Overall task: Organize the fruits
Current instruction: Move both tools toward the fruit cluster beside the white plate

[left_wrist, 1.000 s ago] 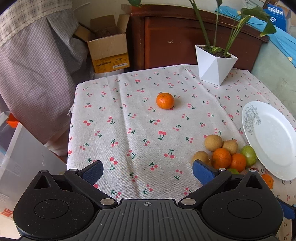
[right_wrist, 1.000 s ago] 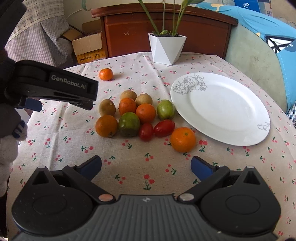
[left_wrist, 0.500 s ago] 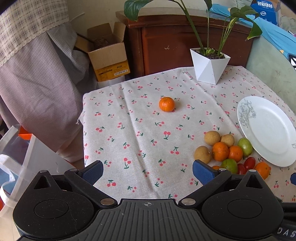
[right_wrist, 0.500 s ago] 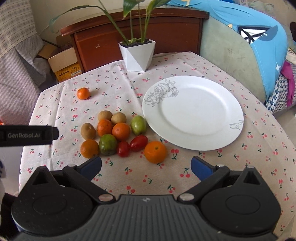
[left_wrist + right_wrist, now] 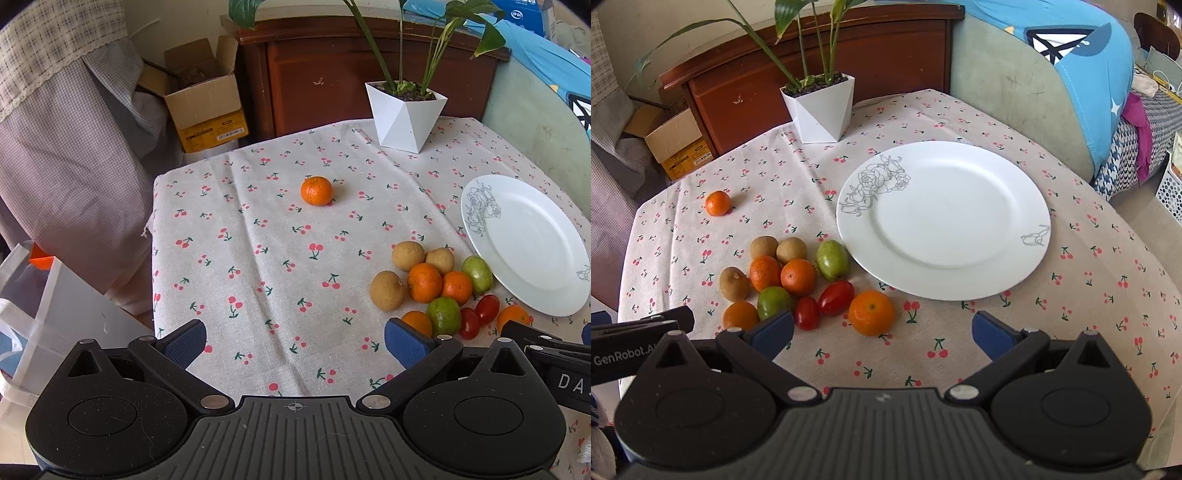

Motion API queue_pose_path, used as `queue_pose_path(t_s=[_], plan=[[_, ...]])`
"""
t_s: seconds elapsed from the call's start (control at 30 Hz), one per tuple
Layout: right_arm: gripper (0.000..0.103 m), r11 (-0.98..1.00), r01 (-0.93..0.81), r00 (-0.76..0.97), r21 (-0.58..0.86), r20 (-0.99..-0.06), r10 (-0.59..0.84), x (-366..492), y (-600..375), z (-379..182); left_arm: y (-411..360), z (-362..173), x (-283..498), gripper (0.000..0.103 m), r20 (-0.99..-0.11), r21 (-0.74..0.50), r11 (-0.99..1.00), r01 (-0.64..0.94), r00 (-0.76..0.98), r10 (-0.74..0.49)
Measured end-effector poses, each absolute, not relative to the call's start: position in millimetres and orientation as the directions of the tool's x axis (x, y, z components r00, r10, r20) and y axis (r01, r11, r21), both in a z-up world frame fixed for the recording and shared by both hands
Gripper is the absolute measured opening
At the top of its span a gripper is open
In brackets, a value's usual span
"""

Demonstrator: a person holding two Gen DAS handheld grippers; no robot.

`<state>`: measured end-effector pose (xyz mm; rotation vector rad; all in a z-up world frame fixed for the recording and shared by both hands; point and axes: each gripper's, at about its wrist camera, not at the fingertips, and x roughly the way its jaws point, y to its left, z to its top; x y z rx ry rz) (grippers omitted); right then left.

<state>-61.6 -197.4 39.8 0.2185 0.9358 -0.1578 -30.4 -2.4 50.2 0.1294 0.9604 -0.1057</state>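
Note:
A white plate [image 5: 960, 266] with a grey flower print lies empty on the cherry-print tablecloth [image 5: 1089, 295]; it also shows in the left wrist view [image 5: 532, 273]. Left of it sits a cluster of fruit: oranges [image 5: 798, 277], brown kiwis [image 5: 734, 283], green fruits [image 5: 832, 259] and red tomatoes [image 5: 836, 291]. One orange [image 5: 871, 312] lies nearest my right gripper [image 5: 882, 334], which is open and empty above the front edge. A lone orange [image 5: 316, 190] sits far back. My left gripper [image 5: 294, 341] is open and empty, left of the cluster [image 5: 424, 282].
A white angular plant pot [image 5: 820, 110] stands at the back of the table. Behind are a wooden cabinet [image 5: 369, 74] and a cardboard box [image 5: 207, 107]. A green sofa with blue cloth [image 5: 1071, 66] lies to the right, a plastic bag [image 5: 37, 314] off the table's left edge.
Both grippers have pulled back and risen, so more of the table shows. The right gripper's view has swung right toward the plate. No fruit has moved.

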Motion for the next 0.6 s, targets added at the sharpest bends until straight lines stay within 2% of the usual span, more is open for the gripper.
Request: queue_pose_path(t_s=[0.6], plan=[[0.102,0.974,0.215,0.587,0.072,-0.807,-0.070,-61.7,-192.1,41.2,-5.1,51.7,-33.8,0.102,-0.810,0.100,0.984,0.151,0.586,-0.007]])
